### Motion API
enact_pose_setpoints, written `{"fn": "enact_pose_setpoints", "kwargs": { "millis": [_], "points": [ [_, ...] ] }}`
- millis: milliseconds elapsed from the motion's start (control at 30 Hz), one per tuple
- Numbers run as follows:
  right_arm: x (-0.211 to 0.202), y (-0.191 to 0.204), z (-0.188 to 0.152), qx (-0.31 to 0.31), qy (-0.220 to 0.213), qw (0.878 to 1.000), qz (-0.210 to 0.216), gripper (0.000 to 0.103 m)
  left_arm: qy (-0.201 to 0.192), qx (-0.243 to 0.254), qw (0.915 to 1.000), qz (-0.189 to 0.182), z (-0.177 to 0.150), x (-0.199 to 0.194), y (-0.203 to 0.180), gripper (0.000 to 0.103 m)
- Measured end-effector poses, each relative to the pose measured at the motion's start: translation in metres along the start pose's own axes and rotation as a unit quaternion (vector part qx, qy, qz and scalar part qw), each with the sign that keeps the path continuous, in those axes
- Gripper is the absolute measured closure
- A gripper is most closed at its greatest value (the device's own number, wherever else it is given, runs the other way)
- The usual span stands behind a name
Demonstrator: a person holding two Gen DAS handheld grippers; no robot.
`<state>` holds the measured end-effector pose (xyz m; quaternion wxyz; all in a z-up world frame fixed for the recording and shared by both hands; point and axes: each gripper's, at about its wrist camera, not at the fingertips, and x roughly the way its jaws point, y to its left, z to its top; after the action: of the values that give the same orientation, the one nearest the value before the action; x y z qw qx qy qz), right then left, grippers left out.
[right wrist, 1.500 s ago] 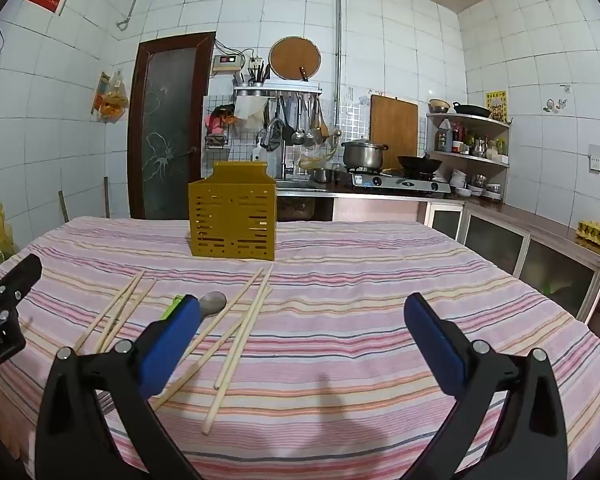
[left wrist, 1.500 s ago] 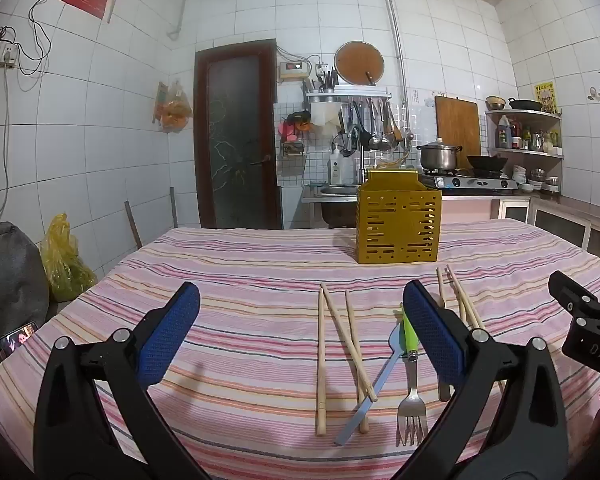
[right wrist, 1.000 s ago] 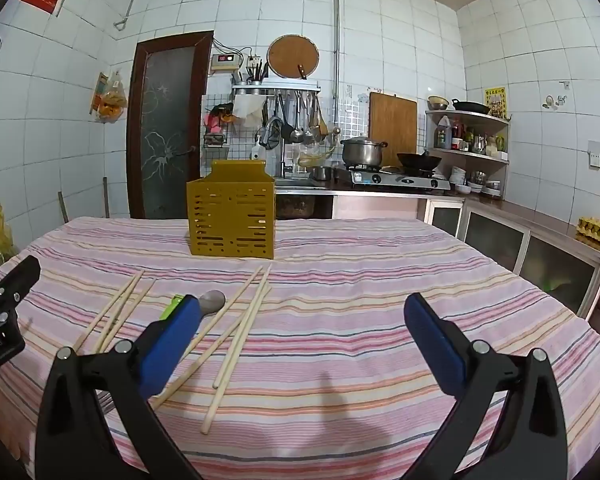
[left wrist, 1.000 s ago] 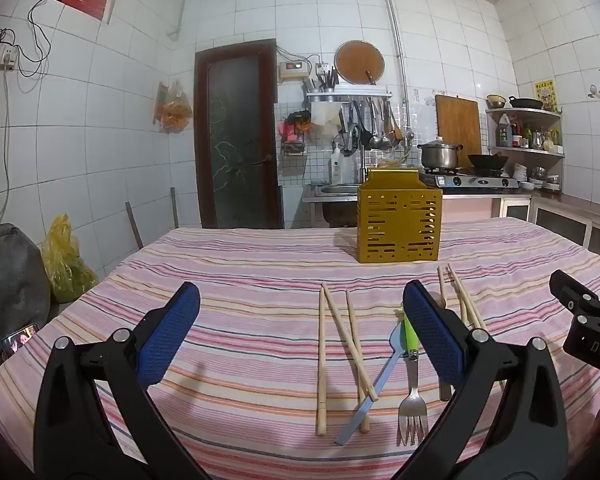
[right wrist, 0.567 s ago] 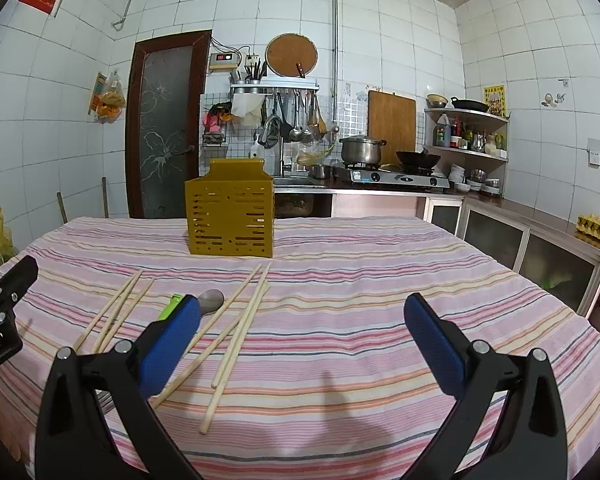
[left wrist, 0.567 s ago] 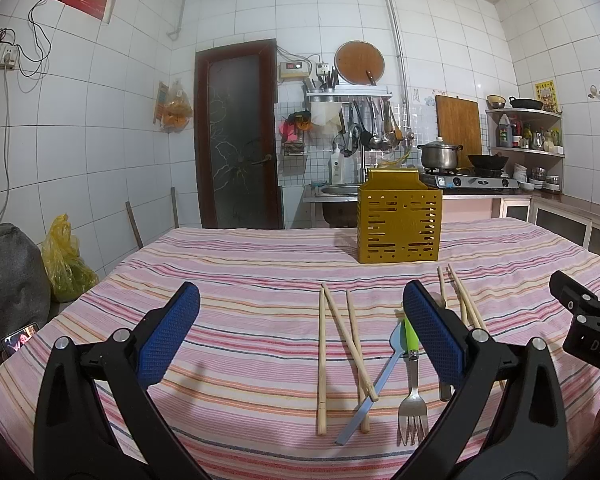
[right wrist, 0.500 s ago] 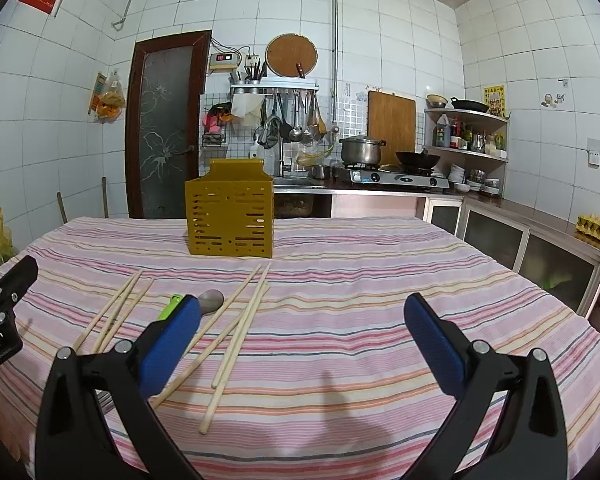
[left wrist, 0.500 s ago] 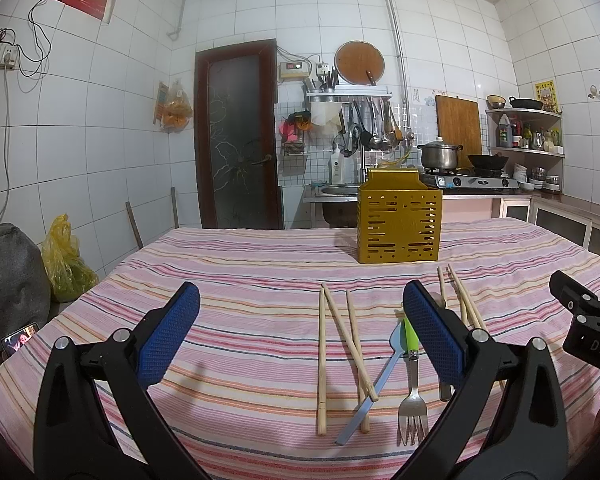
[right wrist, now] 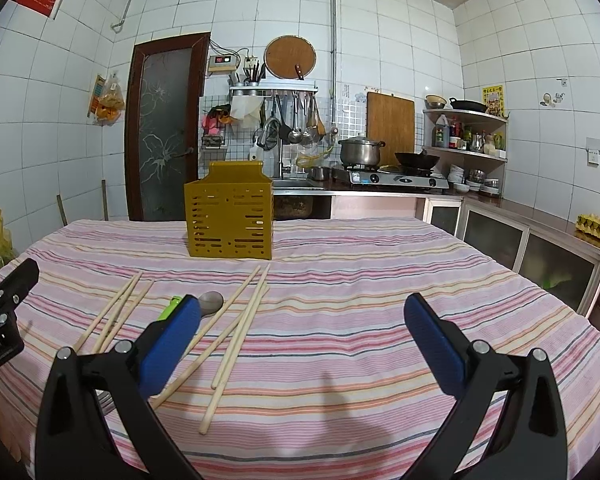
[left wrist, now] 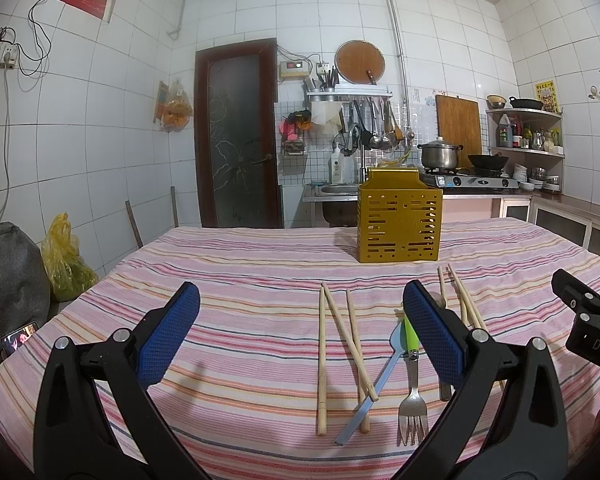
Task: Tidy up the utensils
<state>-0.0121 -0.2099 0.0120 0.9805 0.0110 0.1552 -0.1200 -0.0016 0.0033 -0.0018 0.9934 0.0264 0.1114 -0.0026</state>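
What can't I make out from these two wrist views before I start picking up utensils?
- Inside of the yellow slotted utensil holder: both views see only its outer walls.
- Metal spoon: the right gripper's blue pad hides its handle; the left gripper's pad covers most of it in the left view.
- Green-handled fork: only the handle tip shows in the right view.
- Right-hand wooden chopsticks: near ends hidden in the left view.

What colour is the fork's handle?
Bright green on the fork; clearest in the left wrist view.
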Motion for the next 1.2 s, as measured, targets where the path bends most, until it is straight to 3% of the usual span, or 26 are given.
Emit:
{"fn": "enact_pose_setpoints", "kwargs": {
  "millis": [1200],
  "points": [
    [-0.0026,-0.0022,0.0011,0.000,-0.001,1.000,0.000,0.004,0.000,-0.001,1.0000,-0.001,0.0009,0.0003,-0.0011,0.005]
  ]
}}
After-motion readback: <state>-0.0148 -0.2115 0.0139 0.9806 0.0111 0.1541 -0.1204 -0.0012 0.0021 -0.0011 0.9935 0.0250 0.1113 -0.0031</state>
